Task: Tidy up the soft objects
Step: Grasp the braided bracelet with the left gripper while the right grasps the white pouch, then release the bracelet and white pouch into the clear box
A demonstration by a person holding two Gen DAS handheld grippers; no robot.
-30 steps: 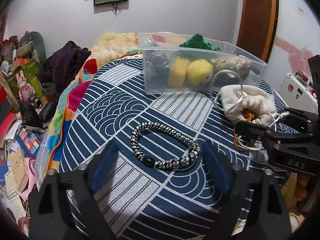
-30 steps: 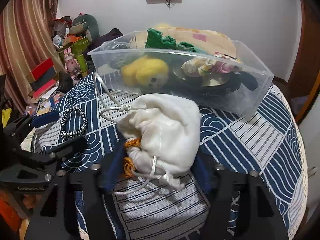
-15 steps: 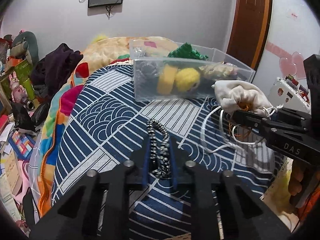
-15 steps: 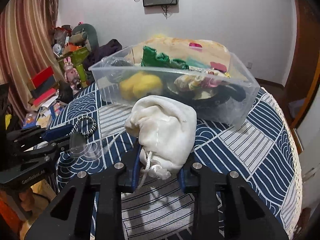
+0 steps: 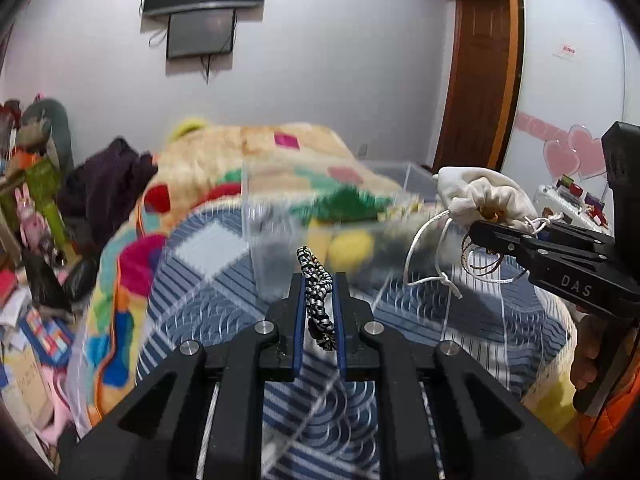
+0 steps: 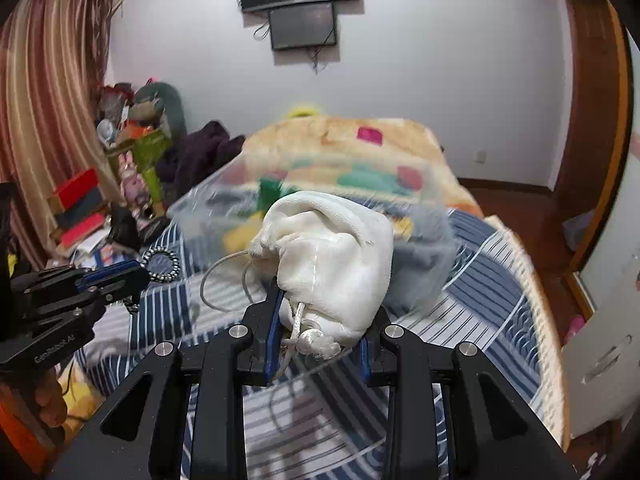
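Note:
My left gripper (image 5: 317, 292) is shut on a black-and-white braided bracelet (image 5: 316, 300) and holds it in the air above the blue patterned tablecloth (image 5: 224, 308); the bracelet also shows in the right wrist view (image 6: 162, 265). My right gripper (image 6: 318, 308) is shut on a white drawstring pouch (image 6: 332, 264), lifted off the table, cords dangling; the pouch also shows in the left wrist view (image 5: 484, 196). A clear plastic bin (image 5: 280, 240) with yellow and green soft things stands ahead, blurred by motion.
A bed with a patchwork blanket (image 5: 256, 160) lies behind the table. Clutter of toys and boxes (image 6: 120, 184) fills the left side. A brown door (image 5: 476, 80) and a wall screen (image 6: 300, 4) are at the back.
Both grippers closed, the left on the bracelet and the right on the pouch, and have lifted them off the table. Both views now sit higher and the bin looks blurred.

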